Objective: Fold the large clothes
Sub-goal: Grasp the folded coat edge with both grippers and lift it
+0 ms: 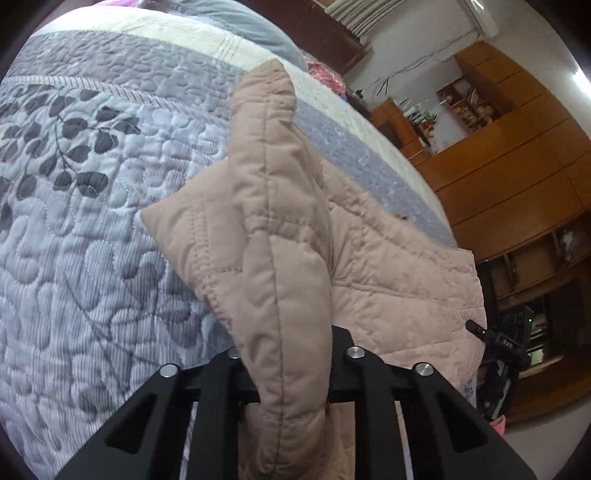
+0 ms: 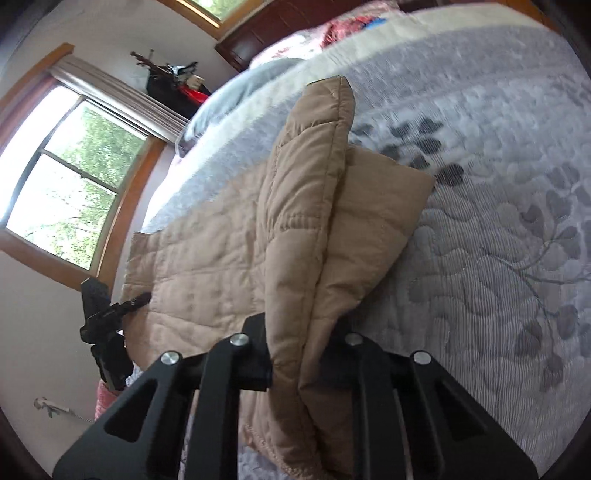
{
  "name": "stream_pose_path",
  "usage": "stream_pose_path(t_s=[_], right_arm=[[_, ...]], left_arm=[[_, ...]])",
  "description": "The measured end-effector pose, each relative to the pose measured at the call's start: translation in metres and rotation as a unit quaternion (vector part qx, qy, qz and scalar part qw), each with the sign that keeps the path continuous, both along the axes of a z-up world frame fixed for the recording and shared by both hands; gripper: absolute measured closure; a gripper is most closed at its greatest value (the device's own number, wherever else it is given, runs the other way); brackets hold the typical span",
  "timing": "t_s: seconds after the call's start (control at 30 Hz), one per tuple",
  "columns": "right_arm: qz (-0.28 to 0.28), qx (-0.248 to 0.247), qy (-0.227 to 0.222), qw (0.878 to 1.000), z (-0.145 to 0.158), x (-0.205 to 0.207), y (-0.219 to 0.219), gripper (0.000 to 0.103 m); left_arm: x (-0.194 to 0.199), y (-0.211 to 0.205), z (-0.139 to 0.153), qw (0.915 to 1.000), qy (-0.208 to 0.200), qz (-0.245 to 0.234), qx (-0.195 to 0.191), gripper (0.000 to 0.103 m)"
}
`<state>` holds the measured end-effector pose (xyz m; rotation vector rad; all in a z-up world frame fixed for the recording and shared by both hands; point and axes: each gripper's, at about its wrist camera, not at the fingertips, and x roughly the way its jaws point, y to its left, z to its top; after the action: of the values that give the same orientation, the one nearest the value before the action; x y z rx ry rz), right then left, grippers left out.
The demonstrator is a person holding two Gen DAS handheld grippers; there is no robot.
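A beige quilted jacket (image 1: 388, 266) lies spread on a bed with a grey leaf-patterned quilt (image 1: 85, 206). My left gripper (image 1: 291, 373) is shut on a thick fold of the jacket, which stands up between its jaws and hides the fingertips. My right gripper (image 2: 306, 365) is shut on another raised fold of the same jacket (image 2: 207, 251). Each view shows the other gripper at the jacket's far edge: the right one in the left wrist view (image 1: 495, 339), the left one in the right wrist view (image 2: 110, 314).
The bed's quilt (image 2: 498, 229) stretches wide beside the jacket. Pillows (image 1: 236, 22) lie at the head. Wooden cabinets (image 1: 517, 155) stand past the bed's edge in the left wrist view. A window (image 2: 62, 188) and wall are past the edge in the right wrist view.
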<state>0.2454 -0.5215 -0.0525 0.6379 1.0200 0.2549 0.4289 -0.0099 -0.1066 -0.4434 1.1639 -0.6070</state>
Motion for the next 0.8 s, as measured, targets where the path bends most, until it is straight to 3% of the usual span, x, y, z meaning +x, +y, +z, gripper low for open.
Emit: stream_pose_path(t_s=[0.27,0.47,0.6,0.8], right_arm=[[0.035,-0.017,-0.046,0.998,0.07,-0.055,0.019,0.089],[0.062,-0.017,-0.065,0.996,0.098,-0.119,0.039,0.089],[0.077,-0.021,-0.067,0.995,0.096,-0.154,0.058,0.089],[0.084,-0.034,-0.025,0.996,0.046,-0.178,0.077,0.089]], left_arm=[[-0.066,0.01,0.078,0.9968,-0.078,-0.018,0.011,0.09],[-0.137,0.045,0.115,0.9944,-0.102,-0.02,0.02,0.09],[-0.178,0.064,0.113,0.9934,-0.105,-0.026,0.039,0.089],[-0.203,0.07,0.067,0.9913,-0.079,-0.032,0.1,0.087]])
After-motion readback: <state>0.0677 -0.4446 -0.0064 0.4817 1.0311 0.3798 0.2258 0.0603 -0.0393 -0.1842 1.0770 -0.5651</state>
